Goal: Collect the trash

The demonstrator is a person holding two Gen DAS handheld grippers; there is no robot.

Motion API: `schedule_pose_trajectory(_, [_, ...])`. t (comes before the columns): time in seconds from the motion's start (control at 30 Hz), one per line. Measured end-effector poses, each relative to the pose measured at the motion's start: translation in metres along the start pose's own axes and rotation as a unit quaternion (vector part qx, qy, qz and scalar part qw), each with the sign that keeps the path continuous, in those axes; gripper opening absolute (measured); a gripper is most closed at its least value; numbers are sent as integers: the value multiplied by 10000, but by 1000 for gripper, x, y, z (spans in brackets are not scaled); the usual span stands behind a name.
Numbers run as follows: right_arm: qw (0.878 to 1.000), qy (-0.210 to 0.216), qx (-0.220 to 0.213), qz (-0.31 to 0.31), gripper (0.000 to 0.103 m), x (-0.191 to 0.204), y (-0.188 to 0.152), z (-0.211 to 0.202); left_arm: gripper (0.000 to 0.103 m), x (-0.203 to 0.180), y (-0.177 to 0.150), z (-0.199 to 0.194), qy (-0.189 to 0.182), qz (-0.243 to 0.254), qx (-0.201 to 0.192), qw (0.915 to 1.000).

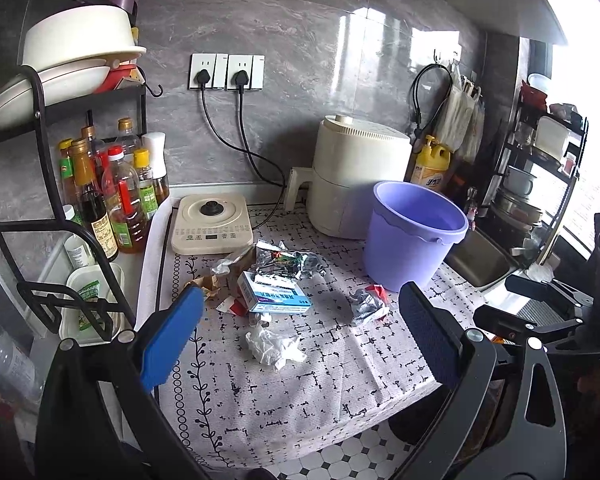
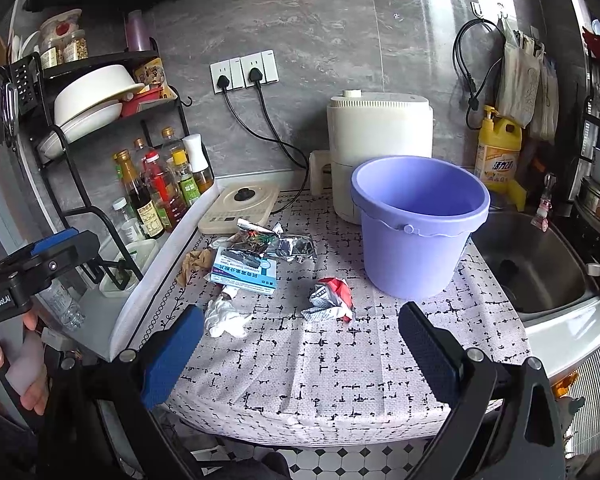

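Observation:
Trash lies on the patterned tablecloth (image 1: 300, 392): a white crumpled tissue (image 1: 274, 346) (image 2: 224, 318), a blue medicine box (image 1: 274, 298) (image 2: 246, 272), a grey-and-red crumpled wrapper (image 1: 368, 304) (image 2: 332, 298), silver foil wrappers (image 1: 288, 264) (image 2: 280, 246) and brown paper (image 1: 204, 282) (image 2: 196, 264). An empty purple bucket (image 1: 412, 236) (image 2: 418, 224) stands behind the trash at the right. My left gripper (image 1: 300, 328) is open and empty, above the table's front, tissue between its fingers. My right gripper (image 2: 300, 340) is open and empty near the front edge, below the grey-and-red wrapper.
A cream induction cooker (image 1: 212, 224) and a cream air fryer (image 1: 360, 176) stand at the back. Sauce bottles (image 1: 112, 192) and a black dish rack (image 1: 60, 92) fill the left. A steel sink (image 2: 536, 264) lies right of the bucket. A yellow detergent bottle (image 2: 498, 152) stands behind it.

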State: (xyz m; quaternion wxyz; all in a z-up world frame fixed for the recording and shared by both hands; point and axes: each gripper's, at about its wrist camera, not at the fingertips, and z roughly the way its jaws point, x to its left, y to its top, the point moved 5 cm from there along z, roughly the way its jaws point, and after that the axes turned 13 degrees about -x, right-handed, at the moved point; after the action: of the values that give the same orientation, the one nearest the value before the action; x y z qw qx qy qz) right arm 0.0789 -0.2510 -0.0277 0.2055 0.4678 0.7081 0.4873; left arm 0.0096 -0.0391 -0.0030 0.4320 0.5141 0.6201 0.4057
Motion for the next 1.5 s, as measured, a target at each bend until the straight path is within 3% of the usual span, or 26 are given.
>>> schedule_pose_trajectory(0.57, [9998,57,182,-22,95,-9,-17,14,97,9,-24,25,77,-286,463,9985])
schedule_pose_trajectory(0.8, [9986,-202,478,130,95,-27,-35,33,97,4,-48,68,-161,-235,963,9949])
schedule_pose_trajectory(1.03, [9962,-280,779,281,95,-44,-53,55,93,11,-80,108,-137,-303,1499,9881])
schedule_pose_trajectory(1.23, [9934,-355,976,487,79,-56,-64,71,69,18,-112,135,-51,-384,1916,9807])
schedule_pose_trajectory(1.5, [9895,-215,1334,515,57,-58,-84,101,61,29,-146,164,102,-311,2234,9742])
